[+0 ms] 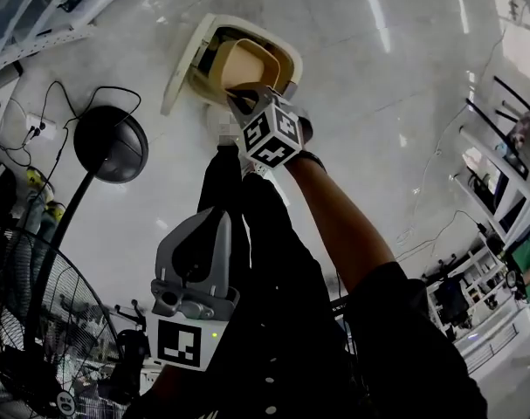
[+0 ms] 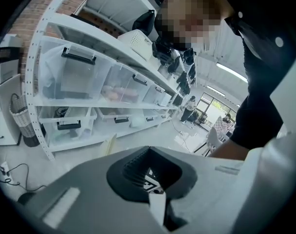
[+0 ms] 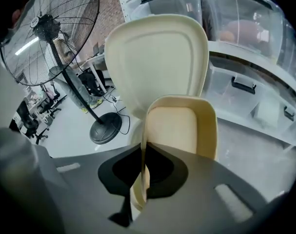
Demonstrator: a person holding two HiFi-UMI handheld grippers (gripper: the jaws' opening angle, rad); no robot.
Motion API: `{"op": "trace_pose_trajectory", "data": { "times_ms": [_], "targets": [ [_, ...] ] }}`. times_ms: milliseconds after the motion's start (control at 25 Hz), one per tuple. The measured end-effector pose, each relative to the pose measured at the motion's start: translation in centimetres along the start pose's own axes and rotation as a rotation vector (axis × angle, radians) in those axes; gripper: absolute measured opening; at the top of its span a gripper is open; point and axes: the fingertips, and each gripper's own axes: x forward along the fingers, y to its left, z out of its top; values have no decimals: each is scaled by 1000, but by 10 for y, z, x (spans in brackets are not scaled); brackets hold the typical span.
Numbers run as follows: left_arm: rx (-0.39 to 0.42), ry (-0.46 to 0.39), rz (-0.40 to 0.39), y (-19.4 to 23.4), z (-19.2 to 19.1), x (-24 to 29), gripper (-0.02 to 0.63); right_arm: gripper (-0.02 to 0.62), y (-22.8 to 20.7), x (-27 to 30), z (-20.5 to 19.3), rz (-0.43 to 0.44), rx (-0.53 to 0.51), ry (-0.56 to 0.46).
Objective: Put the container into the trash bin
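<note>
The trash bin stands on the pale floor at the top middle of the head view, its cream lid swung up. A cream, tub-shaped container hangs in the bin's mouth. My right gripper is shut on the container's rim, its marker cube just below. In the right gripper view the container is tilted in front of the raised lid, with its thin rim pinched in the right gripper. My left gripper is low by the person's dark clothes, shut and holding nothing; its jaws meet in the left gripper view.
A standing fan's round black base sits left of the bin, and its wire cage fills the lower left. Cables trail by the wall. White shelves with clear storage boxes and a wicker basket line one side.
</note>
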Motion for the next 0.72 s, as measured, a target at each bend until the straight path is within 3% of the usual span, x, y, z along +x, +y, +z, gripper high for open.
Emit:
{"op": "trace_pose_trajectory", "data": {
  "times_ms": [320,360,440,480,720],
  "targets": [
    [-27,13,10,9,-14,1,0,28,0,26,-17,3,0,50],
    [-29,15,10,11,-17,0,0,43,0,29,-18,-5,-2,57],
    [-30,18,8,12,-21,-1,0,200,-1,35,-21,-15,13,68],
    [-31,18,7,12,-22,0,0,229,-2,37,-23,-17,25,72],
    [-21,5,-3,7,-19,-2,0,216,0,28,-17,-30,32,58]
  ]
}}
